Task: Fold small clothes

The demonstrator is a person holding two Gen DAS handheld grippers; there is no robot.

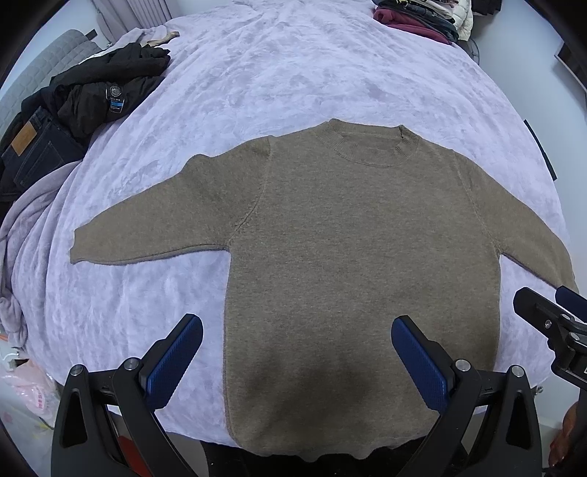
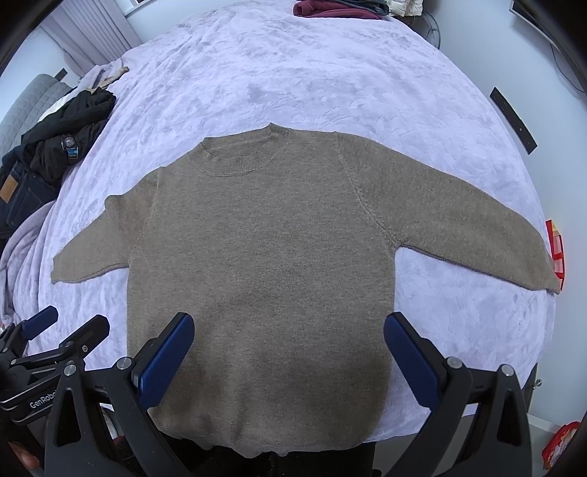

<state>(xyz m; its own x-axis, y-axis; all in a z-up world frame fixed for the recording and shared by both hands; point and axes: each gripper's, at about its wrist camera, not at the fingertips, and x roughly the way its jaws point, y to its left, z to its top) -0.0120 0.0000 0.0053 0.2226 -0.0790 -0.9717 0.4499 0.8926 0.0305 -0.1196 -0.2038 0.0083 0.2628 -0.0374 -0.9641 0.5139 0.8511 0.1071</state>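
A small brown knit sweater (image 1: 348, 257) (image 2: 264, 264) lies flat and face up on a lilac bedspread (image 1: 256, 80) (image 2: 312, 73), both sleeves spread out sideways, neck away from me, hem at the bed's near edge. My left gripper (image 1: 297, 352) hovers open above the sweater's lower left part, nothing between its blue pads. My right gripper (image 2: 290, 348) is open above the lower middle of the sweater, holding nothing. Each gripper shows at the edge of the other's view: the right gripper (image 1: 550, 315) and the left gripper (image 2: 62, 330).
Black clothing (image 1: 106, 88) (image 2: 69, 132) and dark jeans (image 1: 33, 150) are piled at the bed's left edge. A stack of folded clothes (image 1: 422, 18) (image 2: 341, 7) sits at the far end. A crumpled lilac blanket (image 1: 25, 235) hangs off the left side.
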